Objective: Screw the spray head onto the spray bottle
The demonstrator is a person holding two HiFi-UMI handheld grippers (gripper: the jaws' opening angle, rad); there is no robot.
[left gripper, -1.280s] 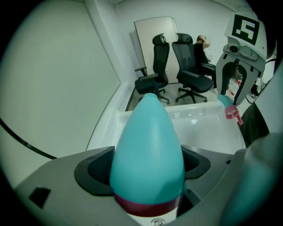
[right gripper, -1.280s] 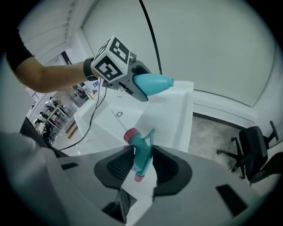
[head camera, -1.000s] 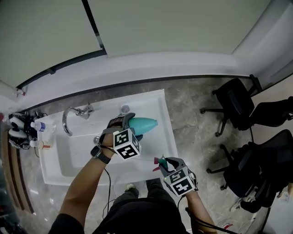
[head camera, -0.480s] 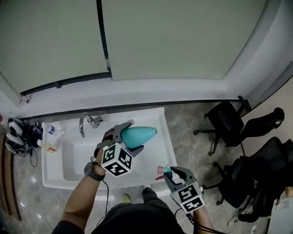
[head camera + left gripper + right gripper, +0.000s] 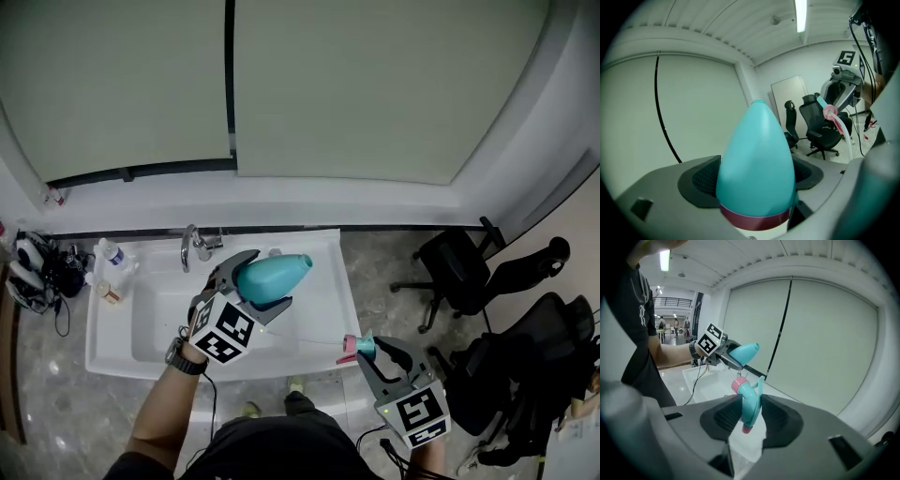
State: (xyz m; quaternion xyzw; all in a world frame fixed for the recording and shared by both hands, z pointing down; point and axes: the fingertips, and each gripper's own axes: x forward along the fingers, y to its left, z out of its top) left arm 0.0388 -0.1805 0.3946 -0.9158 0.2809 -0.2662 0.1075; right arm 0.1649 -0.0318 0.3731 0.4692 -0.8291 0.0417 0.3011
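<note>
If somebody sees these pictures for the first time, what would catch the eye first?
The bright teal spray bottle, clamped in the left claw over the white sink. Next, the small teal and pink spray head pinched in the right claw, apart from the bottle, lower right in the head view.

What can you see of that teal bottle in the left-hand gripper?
The bottle is teal and egg-shaped, smooth and glossy like plastic. A dark red band rings its wide end, with a white part beyond it. It lies roughly level, narrow end toward the picture's right in the head view. The left gripper clamps its wide part between its jaws; nothing else touches it. It is held up above the white sink.
</note>
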